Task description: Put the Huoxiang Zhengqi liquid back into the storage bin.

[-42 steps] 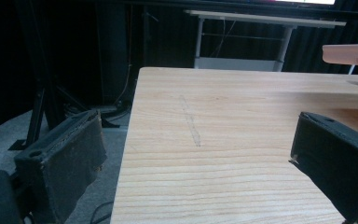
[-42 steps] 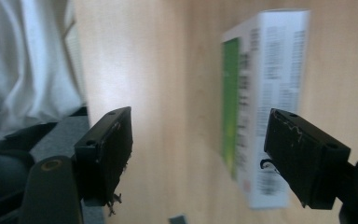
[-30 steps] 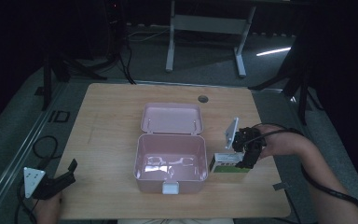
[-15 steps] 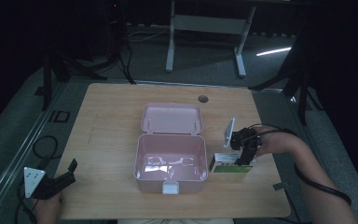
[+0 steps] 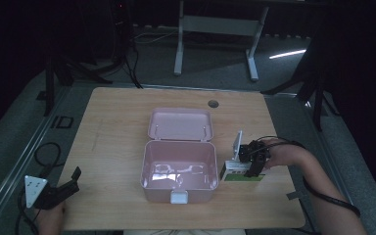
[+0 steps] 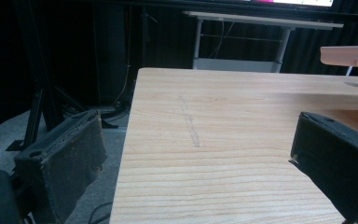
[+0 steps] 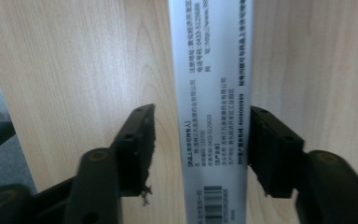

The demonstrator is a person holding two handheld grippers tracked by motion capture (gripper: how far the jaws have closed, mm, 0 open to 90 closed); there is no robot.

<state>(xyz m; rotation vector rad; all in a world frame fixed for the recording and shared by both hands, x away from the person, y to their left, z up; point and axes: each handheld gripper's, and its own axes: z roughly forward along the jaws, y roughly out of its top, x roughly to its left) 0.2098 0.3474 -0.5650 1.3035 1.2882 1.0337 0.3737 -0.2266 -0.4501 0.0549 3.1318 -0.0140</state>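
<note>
Wooden desk (image 5: 117, 147) carries a pink box (image 5: 178, 169) with its lid folded back. Just beside the box stands a white carton (image 7: 209, 112) with a green band. The right gripper (image 5: 252, 164) is over it, and the carton's printed side lies between its two jaws; the jaws are spread, one touching the carton, the other a little apart. The left gripper (image 5: 54, 192) rests at the near desk corner, well apart from the box, jaws wide open with bare wood between them.
</note>
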